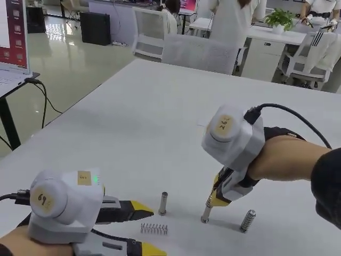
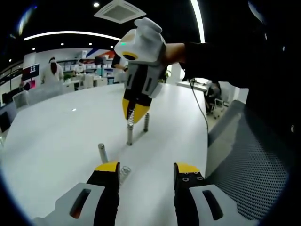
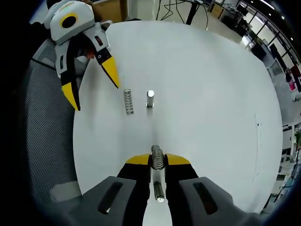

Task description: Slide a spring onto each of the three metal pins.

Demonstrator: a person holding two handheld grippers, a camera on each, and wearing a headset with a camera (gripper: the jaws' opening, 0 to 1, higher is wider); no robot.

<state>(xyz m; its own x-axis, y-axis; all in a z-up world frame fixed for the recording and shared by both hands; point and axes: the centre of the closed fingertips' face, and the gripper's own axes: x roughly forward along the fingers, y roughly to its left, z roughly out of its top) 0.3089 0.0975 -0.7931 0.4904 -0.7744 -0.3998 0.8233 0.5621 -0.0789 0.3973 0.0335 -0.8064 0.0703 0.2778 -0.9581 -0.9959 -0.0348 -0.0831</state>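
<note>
Three short metal pins stand in a row on the white table (image 1: 160, 117). The left pin (image 1: 163, 202) is bare. My right gripper (image 1: 213, 201) is shut on a spring (image 3: 158, 162) and holds it just above the top of the middle pin (image 1: 205, 216). The right pin (image 1: 248, 220) carries a spring. A loose spring (image 1: 157, 229) lies flat in front of the bare pin (image 3: 150, 99). My left gripper (image 1: 146, 230) is open beside it, jaws on either side of its near end. In the left gripper view the loose spring (image 2: 124, 173) lies just inside the left jaw.
The table edge runs close along the near side, with a grey mesh chair (image 2: 254, 155) below it. Far off stand other desks, white chairs (image 1: 197, 53) and people. A black cable (image 1: 298, 120) trails from my right gripper.
</note>
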